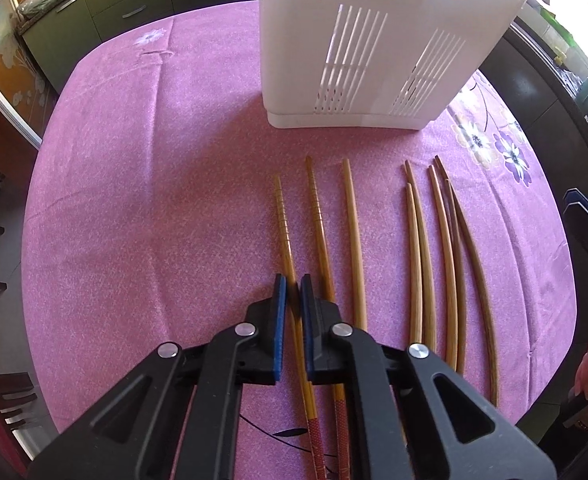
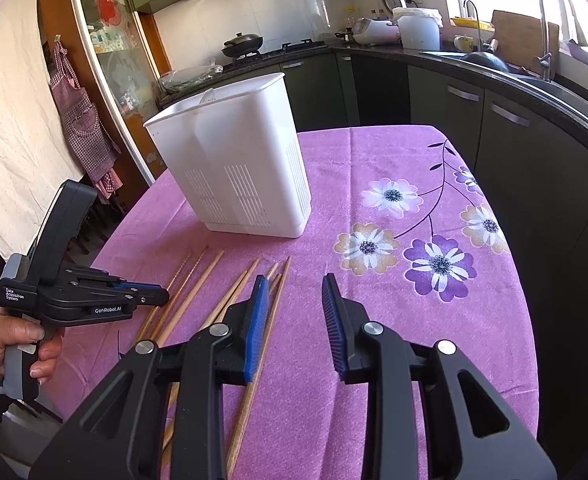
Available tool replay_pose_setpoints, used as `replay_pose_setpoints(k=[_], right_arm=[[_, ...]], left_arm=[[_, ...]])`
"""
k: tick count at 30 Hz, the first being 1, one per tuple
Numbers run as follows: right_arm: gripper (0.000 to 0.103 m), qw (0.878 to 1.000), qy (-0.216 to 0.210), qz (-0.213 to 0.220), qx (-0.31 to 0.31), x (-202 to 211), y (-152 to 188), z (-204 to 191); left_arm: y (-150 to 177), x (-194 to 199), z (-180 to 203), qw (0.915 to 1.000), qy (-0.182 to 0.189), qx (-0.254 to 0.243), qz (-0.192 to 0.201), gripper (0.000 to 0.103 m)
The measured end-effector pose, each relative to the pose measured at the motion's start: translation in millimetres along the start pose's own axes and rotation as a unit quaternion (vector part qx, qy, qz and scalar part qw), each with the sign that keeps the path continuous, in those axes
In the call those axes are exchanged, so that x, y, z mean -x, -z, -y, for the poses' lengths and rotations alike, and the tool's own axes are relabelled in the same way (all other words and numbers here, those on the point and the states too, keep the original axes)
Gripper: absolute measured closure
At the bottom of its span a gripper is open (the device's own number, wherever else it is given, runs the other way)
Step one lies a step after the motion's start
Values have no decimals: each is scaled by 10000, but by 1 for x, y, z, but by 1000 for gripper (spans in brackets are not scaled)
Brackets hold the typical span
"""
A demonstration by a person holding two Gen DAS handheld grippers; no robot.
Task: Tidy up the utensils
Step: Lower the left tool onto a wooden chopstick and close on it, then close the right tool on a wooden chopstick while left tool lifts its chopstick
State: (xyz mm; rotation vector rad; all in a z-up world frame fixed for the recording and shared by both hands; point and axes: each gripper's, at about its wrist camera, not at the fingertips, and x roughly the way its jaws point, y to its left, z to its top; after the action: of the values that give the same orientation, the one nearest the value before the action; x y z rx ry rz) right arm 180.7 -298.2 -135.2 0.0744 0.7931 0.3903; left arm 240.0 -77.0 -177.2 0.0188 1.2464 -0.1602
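So the left gripper (image 1: 292, 284) was down on the pink tablecloth (image 1: 134, 220) with its blue pads pinched in tight on the leftmost chopstick (image 1: 284, 224), the ribbed one with a red patterned handle end. From my left wrist view that stick ran straight away from me, thin tip aimed at the white utensil holder (image 1: 373, 48) and the fat red end back under the gripper body. Its twin (image 1: 317, 208) lay just beside it on the right, same direction, slipping under the right-hand finger but outside the pinch as far as I could tell. Next over was a plain light chopstick (image 1: 351, 232), then a loose bunch of four or five more (image 1: 441, 264), one of them darker, all lying roughly parallel with tips toward the holder and fanning apart a little at the near ends. The holder stood upright at the far side of the table, slotted walls facing the sticks, well clear of their tips. In the right wrist view the right gripper (image 2: 294, 284) hovered with a moderate gap between its pads and nothing in it, sitting over the right edge of the bunch. I could also see the person's hand (image 2: 10, 340) wrapped around the left gripper's handle at the table's left edge.
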Motion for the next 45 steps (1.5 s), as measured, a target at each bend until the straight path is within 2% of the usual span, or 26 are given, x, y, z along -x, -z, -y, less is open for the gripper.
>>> replay_pose_setpoints(k=[5,12,23,31,35,42,43,45], right_arm=[[73,9986,-61,-485,208,-20,4,-8],[72,9919,-10,-1104,621,-55,17,-27],[75,9845,486,-1414,915,-81,18,-35],[76,9813,478,-1618,925,-98,1,-38],[76,9772,490,-1837,949,-104,-7,-40],[78,9696,456,-2141,1096,-107,-11,-42],[80,9674,454,-2214,1145,-107,-11,-44],[92,9619,401,-2418,1212,-109,-14,-46]], left_arm=[[4,15,-6,9997,59,47,235,96],[10,51,-8,9968,56,-18,800,96],[25,91,-12,9918,132,-105,1265,96],[33,107,-6,9883,114,-240,1499,96],[34,107,-4,9892,80,-341,1424,96],[21,70,-6,9964,23,-277,795,96],[19,65,-6,9971,21,-268,710,96],[16,58,-4,9977,-62,-309,596,96]])
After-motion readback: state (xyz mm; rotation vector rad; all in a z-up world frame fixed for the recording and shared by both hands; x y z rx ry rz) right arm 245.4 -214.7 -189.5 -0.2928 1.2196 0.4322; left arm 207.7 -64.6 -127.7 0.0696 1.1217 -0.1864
